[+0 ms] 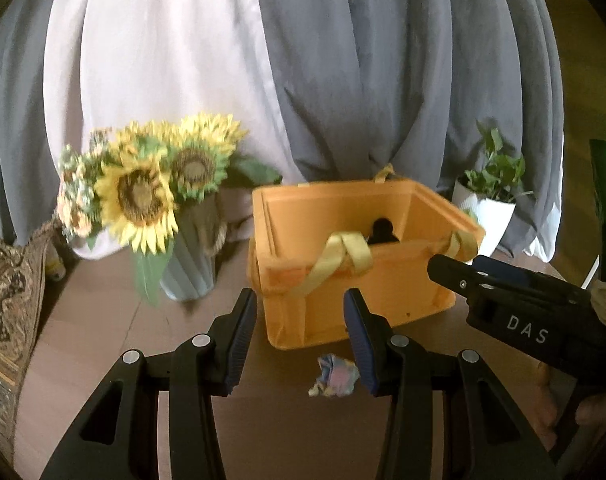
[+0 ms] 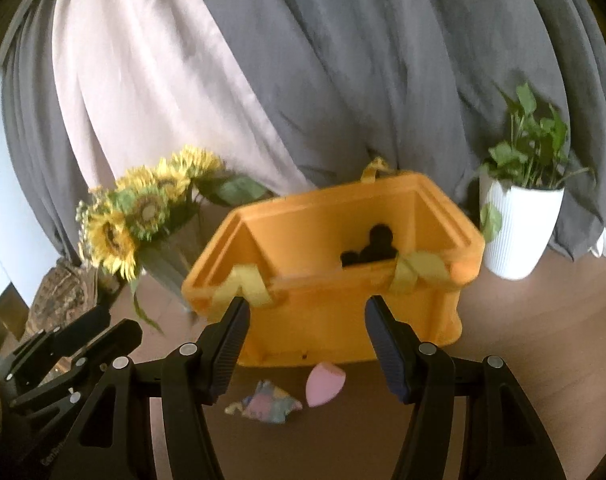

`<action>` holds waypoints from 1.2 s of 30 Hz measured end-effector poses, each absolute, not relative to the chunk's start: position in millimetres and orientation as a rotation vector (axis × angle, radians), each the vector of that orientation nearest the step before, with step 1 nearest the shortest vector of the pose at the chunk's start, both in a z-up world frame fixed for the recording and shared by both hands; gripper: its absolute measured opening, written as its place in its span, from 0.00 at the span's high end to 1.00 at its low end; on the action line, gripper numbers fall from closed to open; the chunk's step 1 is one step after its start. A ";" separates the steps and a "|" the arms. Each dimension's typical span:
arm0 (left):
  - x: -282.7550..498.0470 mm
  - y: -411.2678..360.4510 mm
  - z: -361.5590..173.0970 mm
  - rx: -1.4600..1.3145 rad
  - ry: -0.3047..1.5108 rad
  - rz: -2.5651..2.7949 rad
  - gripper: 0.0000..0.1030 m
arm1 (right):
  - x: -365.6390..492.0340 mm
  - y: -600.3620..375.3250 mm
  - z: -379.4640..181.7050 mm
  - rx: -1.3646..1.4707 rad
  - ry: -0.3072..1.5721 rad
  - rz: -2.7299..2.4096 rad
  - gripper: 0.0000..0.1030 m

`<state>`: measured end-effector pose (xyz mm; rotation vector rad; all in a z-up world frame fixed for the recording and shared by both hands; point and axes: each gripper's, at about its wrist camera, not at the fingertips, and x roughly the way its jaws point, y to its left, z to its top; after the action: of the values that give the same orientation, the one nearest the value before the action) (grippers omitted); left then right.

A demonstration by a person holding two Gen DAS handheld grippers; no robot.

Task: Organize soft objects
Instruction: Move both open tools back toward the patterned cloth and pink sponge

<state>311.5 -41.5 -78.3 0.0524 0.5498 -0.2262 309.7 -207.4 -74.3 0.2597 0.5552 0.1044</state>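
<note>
An orange fabric bin [image 1: 383, 288] [image 2: 343, 320] with yellow strap handles stands on the brown table, a dark soft thing [image 2: 373, 246] [image 1: 383, 232] inside it. In front of the bin lie a crumpled pastel cloth [image 1: 335, 376] [image 2: 269, 400] and a pink teardrop sponge [image 2: 323, 382]. My left gripper [image 1: 299, 340] hovers open above the cloth with nothing between its fingers. My right gripper [image 2: 307, 348] is open too, empty, over the sponge and cloth. The right gripper's body [image 1: 523, 304] shows at the right of the left wrist view.
A pale vase of sunflowers [image 1: 155, 196] [image 2: 143, 216] stands left of the bin. A white pot with a green plant [image 2: 521, 224] [image 1: 489, 208] stands to its right. Grey and white curtains [image 1: 303, 60] hang behind. A patterned cushion [image 1: 7, 300] sits at the far left.
</note>
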 end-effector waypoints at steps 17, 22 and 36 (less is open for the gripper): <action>316.0 -40.0 -137.3 0.068 0.664 -0.270 0.57 | 312.6 -197.9 -129.6 0.264 0.673 0.102 0.40; 324.9 -38.3 -152.0 0.034 0.700 -0.281 0.57 | 320.7 -195.4 -145.1 0.279 0.703 0.104 0.40; 348.1 -56.5 -176.1 0.036 0.770 -0.334 0.57 | 353.0 -195.5 -178.9 0.324 0.787 0.106 0.40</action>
<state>348.1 -56.5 -176.1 0.0364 0.7705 -0.3344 353.0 -195.5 -178.9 0.3244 0.7874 0.1064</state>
